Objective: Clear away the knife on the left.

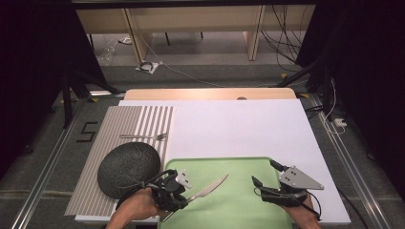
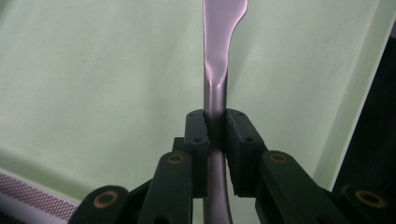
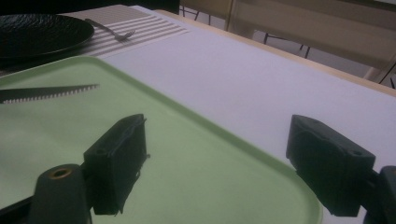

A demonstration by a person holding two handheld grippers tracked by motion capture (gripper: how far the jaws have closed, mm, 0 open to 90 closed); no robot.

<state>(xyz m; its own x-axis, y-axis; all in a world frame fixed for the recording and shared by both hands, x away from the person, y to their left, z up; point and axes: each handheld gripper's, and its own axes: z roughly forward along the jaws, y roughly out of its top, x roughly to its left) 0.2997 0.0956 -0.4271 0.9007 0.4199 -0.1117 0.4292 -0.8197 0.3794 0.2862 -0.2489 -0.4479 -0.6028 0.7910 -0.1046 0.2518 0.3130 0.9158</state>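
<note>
Steel is what the left gripper (image 1: 187,198) has between its pads: the handle of a slim silver table knife with a serrated blade (image 1: 210,188), pinched just below where the handle widens into the blade, as the left gripper view shows (image 2: 215,74). The knife hangs over the pale green plastic tray (image 1: 239,210), tip pointing toward the tray's far right. The right gripper (image 1: 263,182) rests at the tray's right edge with its jaws spread wide and nothing between them.

Judging by the layout, the knife likely belongs on the grey striped placemat (image 1: 124,124), where a silver fork (image 1: 145,137) lies beyond the round black textured plate (image 1: 129,168). To do that well, lift the knife clear of the tray's raised rim, keep it level so it does not pivot in the narrow pinch, and pass around the plate rather than over it. Lower it flat onto bare mat before spreading the jaws
</note>
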